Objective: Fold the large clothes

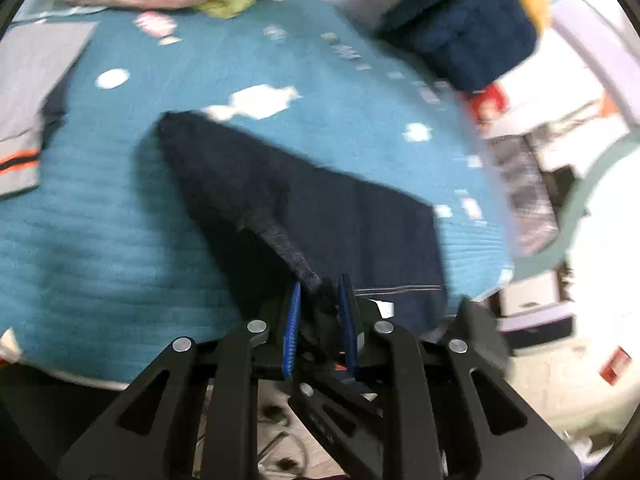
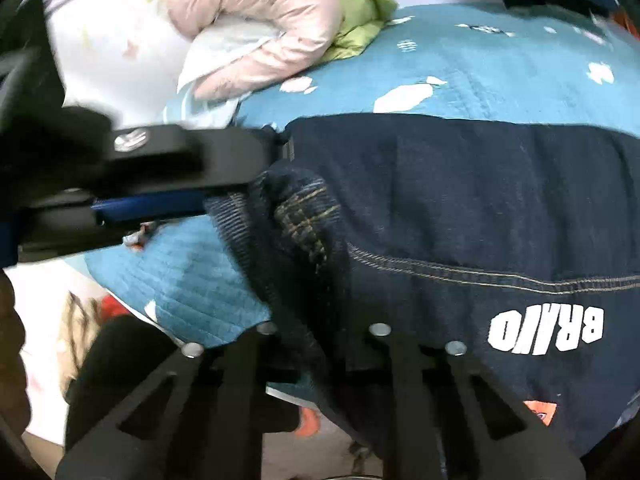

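Note:
A dark navy denim garment (image 1: 320,208) lies partly folded on the teal bed cover (image 1: 120,220). In the right wrist view the garment (image 2: 460,200) shows tan stitching and a white "BRAVO" print (image 2: 548,330). My left gripper (image 1: 320,300) is shut on a bunched edge of the garment between its blue pads. It also shows in the right wrist view (image 2: 216,200), coming in from the left and clamping the garment's corner. The fingertips of my right gripper (image 2: 324,320) are hidden under the denim folds.
A pink and green pile of clothes (image 2: 280,24) lies at the back of the bed. A folded grey garment (image 1: 28,92) lies at the left. A dark blue and yellow pile (image 1: 468,28) sits at the back right. The bed edge and floor clutter (image 1: 540,200) are on the right.

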Tool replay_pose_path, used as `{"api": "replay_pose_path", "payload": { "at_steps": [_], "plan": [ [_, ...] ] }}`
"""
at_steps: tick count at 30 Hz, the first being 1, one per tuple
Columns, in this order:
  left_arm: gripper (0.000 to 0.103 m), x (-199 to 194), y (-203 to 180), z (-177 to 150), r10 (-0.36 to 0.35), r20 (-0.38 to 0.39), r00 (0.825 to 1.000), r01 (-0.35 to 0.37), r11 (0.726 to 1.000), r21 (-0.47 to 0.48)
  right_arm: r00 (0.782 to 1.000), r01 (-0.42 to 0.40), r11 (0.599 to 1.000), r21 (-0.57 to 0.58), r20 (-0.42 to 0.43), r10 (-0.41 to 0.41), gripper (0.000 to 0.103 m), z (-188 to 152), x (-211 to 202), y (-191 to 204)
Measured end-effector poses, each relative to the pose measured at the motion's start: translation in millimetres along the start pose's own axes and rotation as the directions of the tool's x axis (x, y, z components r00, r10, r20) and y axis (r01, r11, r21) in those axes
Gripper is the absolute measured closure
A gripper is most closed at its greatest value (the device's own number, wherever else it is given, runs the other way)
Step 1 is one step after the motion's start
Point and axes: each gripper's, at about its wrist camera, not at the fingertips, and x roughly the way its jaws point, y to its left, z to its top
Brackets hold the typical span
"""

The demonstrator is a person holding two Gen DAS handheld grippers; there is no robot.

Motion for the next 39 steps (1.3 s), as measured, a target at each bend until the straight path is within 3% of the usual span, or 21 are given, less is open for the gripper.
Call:
{"api": "replay_pose_path", "payload": {
  "at_steps": [3, 4, 6, 9, 14, 16, 19, 21, 23, 28, 31, 32, 36, 38, 39],
  "plan": [
    [0.076, -15, -22, 2, -0.070, 0.076, 0.995, 0.065, 0.996, 0.064, 0.998, -0.040, 0.996, 0.082, 0.047, 0.037, 0.094, 6, -27, -20],
    [0.068, -19, -28, 3, -0.095, 0.103, 0.990, 0.088, 0.994, 0.071, 0.996, -0.062, 0.991, 0.118, 0.072, 0.054, 0.094, 9, -39, -29],
    [0.067, -22, -35, 5, -0.104, 0.136, 0.985, 0.094, 0.993, 0.077, 0.990, -0.087, 0.982, 0.170, 0.121, 0.066, 0.094, 15, -62, -46],
    [0.067, -4, -44, 7, -0.016, 0.149, 0.989, 0.001, 0.995, 0.098, 0.978, -0.111, 0.961, 0.253, 0.202, 0.059, 0.094, 18, -103, -77],
    [0.062, 65, -55, -1, 0.121, 0.040, 0.992, -0.125, 0.983, 0.136, 0.957, -0.047, 0.912, 0.408, 0.280, -0.076, 0.094, 11, -159, -140],
    [0.060, 105, -62, -12, 0.147, -0.032, 0.989, -0.140, 0.976, 0.168, 0.956, -0.002, 0.884, 0.467, 0.262, -0.136, 0.094, 3, -166, -165],
    [0.053, 149, -64, -30, 0.164, -0.114, 0.980, -0.147, 0.979, 0.143, 0.959, 0.064, 0.821, 0.567, 0.193, -0.207, 0.094, -12, -164, -204],
    [0.052, 168, -67, -39, 0.161, -0.149, 0.976, -0.138, 0.978, 0.157, 0.962, 0.109, 0.785, 0.610, 0.135, -0.239, 0.094, -22, -156, -226],
    [0.044, 183, -71, -50, 0.188, -0.159, 0.969, -0.160, 0.972, 0.172, 0.962, 0.153, 0.742, 0.653, 0.072, -0.262, 0.091, -33, -147, -245],
    [0.041, 191, -67, -55, 0.184, -0.169, 0.968, -0.164, 0.978, 0.128, 0.948, 0.235, 0.740, 0.630, 0.017, -0.316, 0.085, -32, -144, -239],
    [0.038, 184, -62, -57, 0.138, -0.174, 0.975, -0.128, 0.989, 0.068, 0.950, 0.240, 0.740, 0.629, 0.005, -0.312, 0.082, -28, -148, -240],
    [0.037, 188, -64, -57, 0.141, -0.185, 0.973, -0.132, 0.989, 0.061, 0.949, 0.244, 0.734, 0.633, 0.001, -0.316, 0.074, -29, -152, -241],
    [0.037, 189, -73, -65, 0.193, -0.156, 0.969, -0.175, 0.977, 0.120, 0.948, 0.240, 0.707, 0.665, -0.003, -0.319, 0.066, -30, -178, -256],
    [0.037, 186, -77, -65, 0.209, -0.151, 0.966, -0.191, 0.974, 0.120, 0.930, 0.279, 0.689, 0.669, -0.008, -0.368, 0.050, -28, -195, -266],
    [0.037, 184, -79, -66, 0.195, -0.148, 0.969, -0.178, 0.977, 0.120, 0.922, 0.289, 0.686, 0.668, -0.002, -0.387, 0.049, -26, -201, -271]
  ]
}}
